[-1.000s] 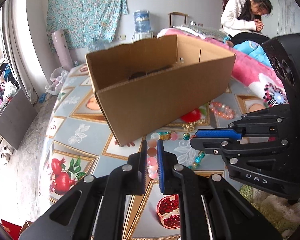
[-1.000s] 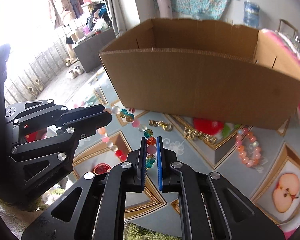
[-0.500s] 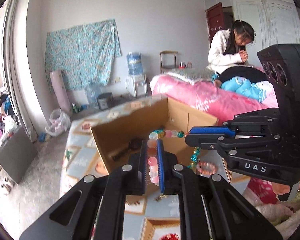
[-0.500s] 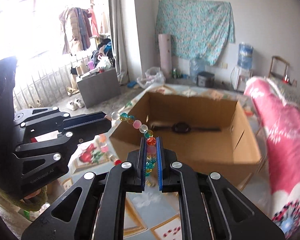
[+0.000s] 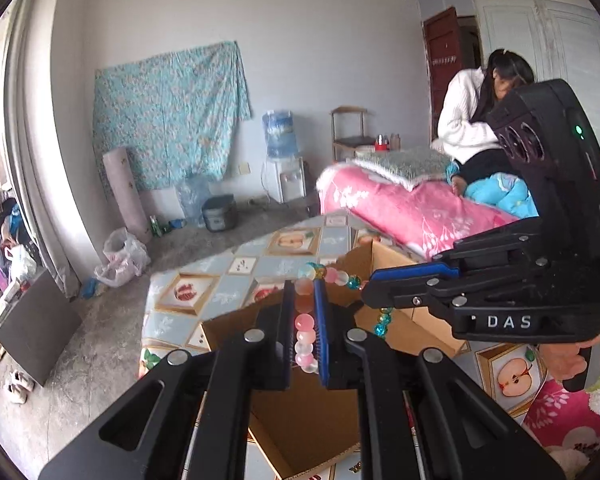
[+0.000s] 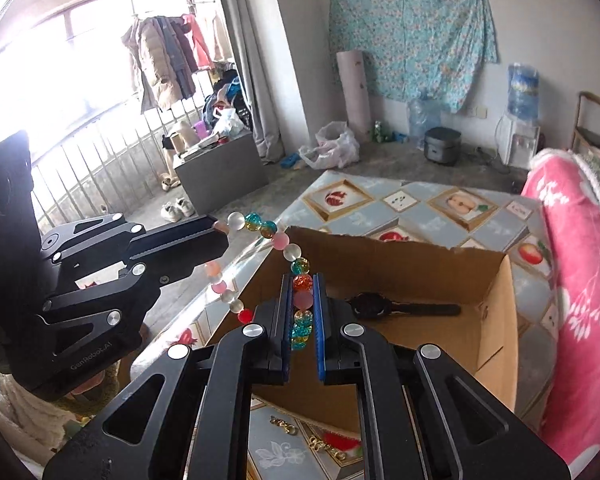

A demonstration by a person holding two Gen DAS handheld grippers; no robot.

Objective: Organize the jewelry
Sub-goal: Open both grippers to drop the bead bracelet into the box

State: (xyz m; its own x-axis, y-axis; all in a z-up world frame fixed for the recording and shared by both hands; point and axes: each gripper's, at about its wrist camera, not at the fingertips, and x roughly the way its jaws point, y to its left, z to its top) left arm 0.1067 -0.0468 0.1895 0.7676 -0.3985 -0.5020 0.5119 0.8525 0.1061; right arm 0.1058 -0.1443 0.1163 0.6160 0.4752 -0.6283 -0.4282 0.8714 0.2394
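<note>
Left wrist view shows my left gripper point(image 5: 303, 304) squeezed tight on a bead bracelet point(image 5: 305, 330). Pink and white beads sit in a row between its blue pads. More beads run across to my right gripper point(image 5: 370, 280), which comes in from the right side, and a few teal beads hang down under it. Below both is an open cardboard box point(image 5: 300, 412) on a tablecloth point(image 5: 236, 264) with fruit pictures. A person in a white top point(image 5: 466, 128) sits on the pink bed point(image 5: 404, 208) at the back.

Right wrist view shows my right gripper point(image 6: 303, 300) pinched on the same bracelet point(image 6: 288, 252). An orange bead, a pink one and some teal and yellow ones are between its pads. The string goes up and left to the left gripper's point(image 6: 220, 236) tip, and a loop of pink and red beads hangs under that. The bracelet is in the air over the near left corner of the box point(image 6: 496, 320). A black watch point(image 6: 396, 308) lies flat inside the box. Gold bits of jewelry point(image 6: 316, 440) lie on the cloth in front of the box.
</note>
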